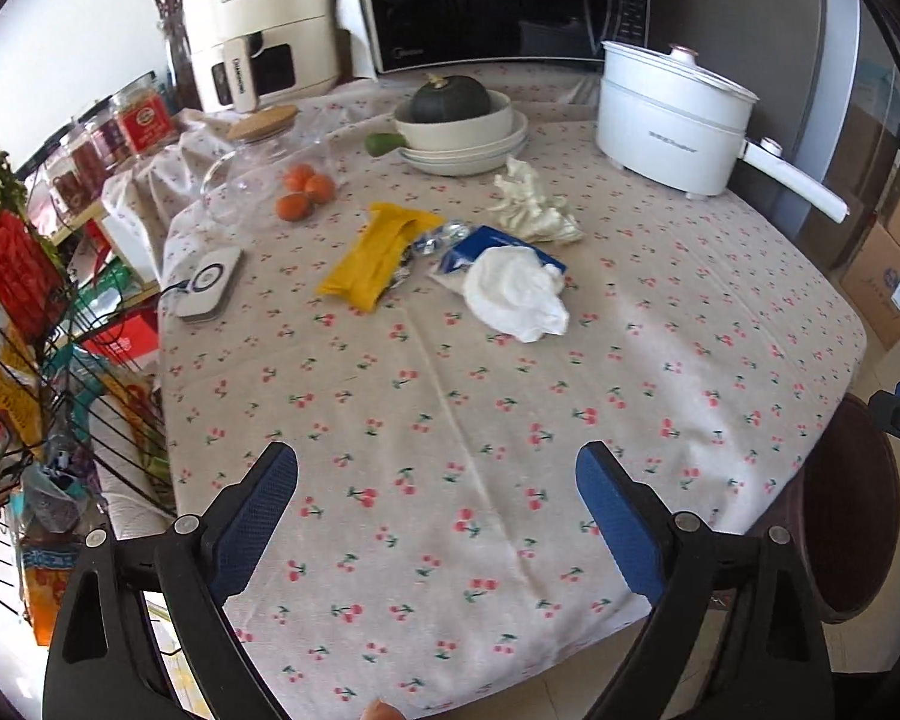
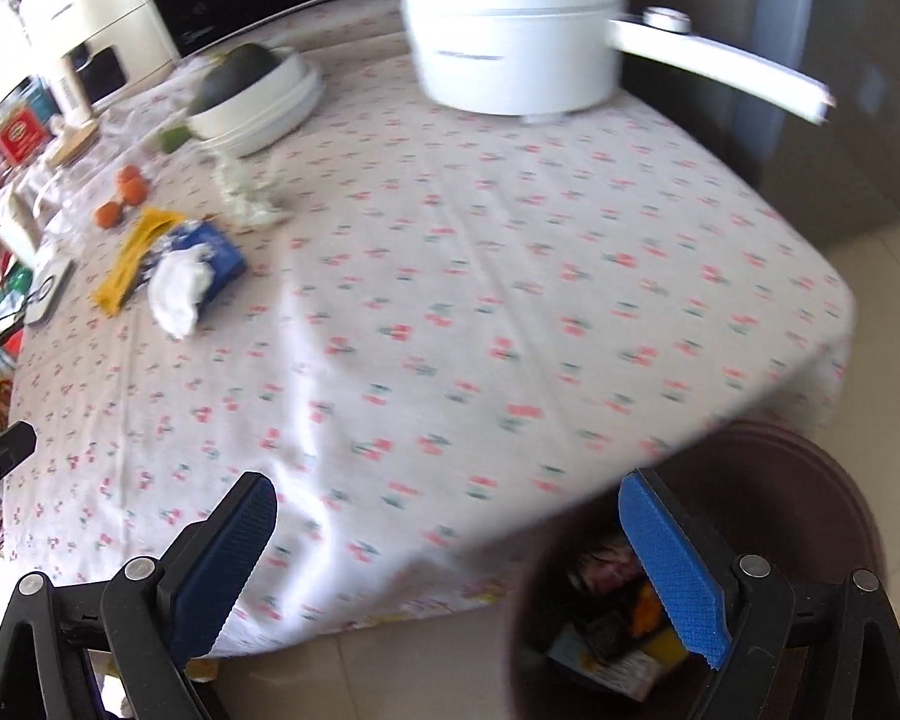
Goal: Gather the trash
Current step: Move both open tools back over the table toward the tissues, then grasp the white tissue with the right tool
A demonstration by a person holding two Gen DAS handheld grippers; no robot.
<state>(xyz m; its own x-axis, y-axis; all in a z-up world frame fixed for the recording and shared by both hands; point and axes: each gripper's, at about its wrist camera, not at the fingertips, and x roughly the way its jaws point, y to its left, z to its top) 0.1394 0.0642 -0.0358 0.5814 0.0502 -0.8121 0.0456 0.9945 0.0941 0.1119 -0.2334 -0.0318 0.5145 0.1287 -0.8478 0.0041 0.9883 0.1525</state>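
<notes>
- Lying near the middle of the cherry-print tablecloth, the trash forms one loose cluster, well apart from both tongs.
- Yellow wrapper: long, flat, creased, with its far end torn open; it lies at the left of the cluster.
- Foil scrap: small, silvery and crinkled, touching the yellow wrapper's right edge.
- Blue packet: dark blue with a white panel, flattened, partly covered by the tissue.
- White tissue: crumpled into a soft mound, resting on the packet's near end and spilling onto the cloth.
- Second crumpled paper: off-white, twisted, lying just behind the cluster, near the stacked bowls.
- Left gripper: jaws spread wide, nothing between the blue pads, held above the near part of the table.
- Right gripper: jaws likewise wide apart and empty, held over the table's near right corner; this view is motion-blurred.
- Brown trash bin: stands on the floor beside that corner, directly under the right gripper's right finger; assorted wrappers lie inside, their details too blurred to identify.
- Other items on the table: white electric pot, three oranges, air fryer and microwave along the far edge.
</notes>
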